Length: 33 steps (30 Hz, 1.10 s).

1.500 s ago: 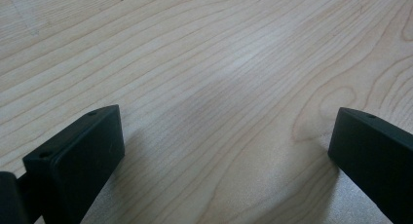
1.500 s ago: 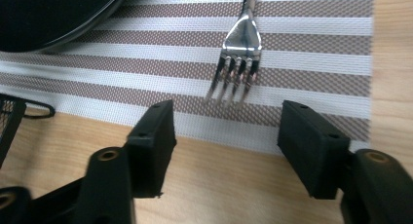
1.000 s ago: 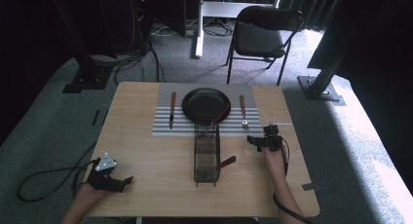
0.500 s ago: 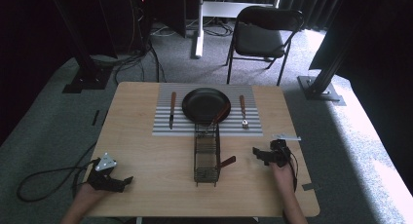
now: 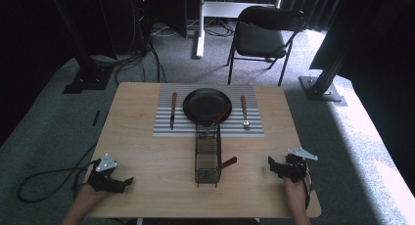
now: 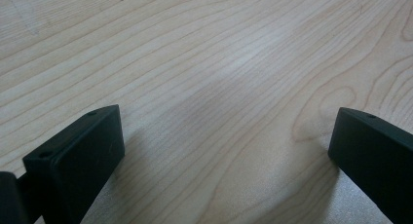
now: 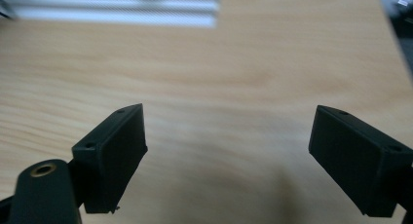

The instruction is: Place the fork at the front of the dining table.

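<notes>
Black folding chair (image 5: pixel 262 36) stands on grey carpet (image 5: pixel 58 122) beyond the wooden table (image 5: pixel 142 151). Dark stand bases flank it; bright light falls right of the chair.

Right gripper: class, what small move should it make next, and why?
Probably a short reach forward and inward to the wooden-handled utensil jutting from the wire basket. The right gripper rests open and empty on the table near its right edge, and that handle is the nearest thing to it.
</notes>
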Motion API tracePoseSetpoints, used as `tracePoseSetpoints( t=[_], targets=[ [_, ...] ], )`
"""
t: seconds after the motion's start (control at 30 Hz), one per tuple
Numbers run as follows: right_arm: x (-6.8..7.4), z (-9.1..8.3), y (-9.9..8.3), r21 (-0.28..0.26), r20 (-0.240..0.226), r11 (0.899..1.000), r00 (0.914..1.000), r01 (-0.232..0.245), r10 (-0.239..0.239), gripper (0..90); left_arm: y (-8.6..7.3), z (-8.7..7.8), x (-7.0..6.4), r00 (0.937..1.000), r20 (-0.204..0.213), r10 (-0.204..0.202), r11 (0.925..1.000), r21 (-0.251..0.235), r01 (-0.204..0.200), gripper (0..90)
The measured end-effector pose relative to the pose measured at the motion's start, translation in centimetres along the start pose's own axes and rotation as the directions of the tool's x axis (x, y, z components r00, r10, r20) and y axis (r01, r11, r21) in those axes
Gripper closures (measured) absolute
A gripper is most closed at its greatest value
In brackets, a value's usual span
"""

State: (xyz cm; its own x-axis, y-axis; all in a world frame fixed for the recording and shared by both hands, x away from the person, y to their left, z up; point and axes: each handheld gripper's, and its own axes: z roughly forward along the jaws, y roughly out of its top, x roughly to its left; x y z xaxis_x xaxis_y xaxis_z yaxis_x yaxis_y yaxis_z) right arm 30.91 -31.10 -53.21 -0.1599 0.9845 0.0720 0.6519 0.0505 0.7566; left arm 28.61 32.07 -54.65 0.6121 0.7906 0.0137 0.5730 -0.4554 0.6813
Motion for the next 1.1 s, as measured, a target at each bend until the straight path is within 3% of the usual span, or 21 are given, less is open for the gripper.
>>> tracePoseSetpoints(
  t=[0.2,0.33,0.43,0.6,0.77,0.87,1.1],
  targets=[
    [-1.1,-0.4,-1.5,0.017,0.059,1.000,0.9980,-0.024,0.023,12.8,0.0,0.0,0.0,1.0000,0.000,0.000,1.0000,0.000,0.000,0.0],
    [-1.3,-0.8,-2.1,0.013,0.128,1.000,0.9914,-0.029,0.027,12.9,0.0,0.0,0.0,1.0000,0.000,-0.001,1.0000,0.000,0.001,0.0],
    [-1.6,-1.0,-2.4,0.012,0.120,0.999,0.9915,-0.052,0.050,12.8,0.0,0.0,0.0,1.0000,0.000,-0.001,1.0000,0.000,0.001,0.0],
    [-1.6,-1.1,-2.9,0.027,0.119,0.999,0.9923,-0.037,0.033,12.8,0.0,0.0,0.0,1.0000,0.000,-0.001,1.0000,0.000,0.001,0.0],
    [-1.7,-0.9,-2.9,0.031,0.060,0.998,0.9972,-0.046,0.044,12.9,0.0,0.0,0.0,1.0000,0.000,-0.001,1.0000,0.000,0.001,0.0],
    [-1.3,-0.6,-2.7,0.052,0.091,0.999,0.9958,-0.004,-0.001,12.4,0.0,0.0,0.0,1.0000,0.000,-0.001,1.0000,0.000,0.001,0.0],
    [-1.2,-0.5,-2.7,0.051,0.080,0.999,0.9968,0.002,-0.006,12.6,0.0,0.0,0.0,1.0000,0.000,-0.001,1.0000,0.001,0.001,0.0]
  ],
)
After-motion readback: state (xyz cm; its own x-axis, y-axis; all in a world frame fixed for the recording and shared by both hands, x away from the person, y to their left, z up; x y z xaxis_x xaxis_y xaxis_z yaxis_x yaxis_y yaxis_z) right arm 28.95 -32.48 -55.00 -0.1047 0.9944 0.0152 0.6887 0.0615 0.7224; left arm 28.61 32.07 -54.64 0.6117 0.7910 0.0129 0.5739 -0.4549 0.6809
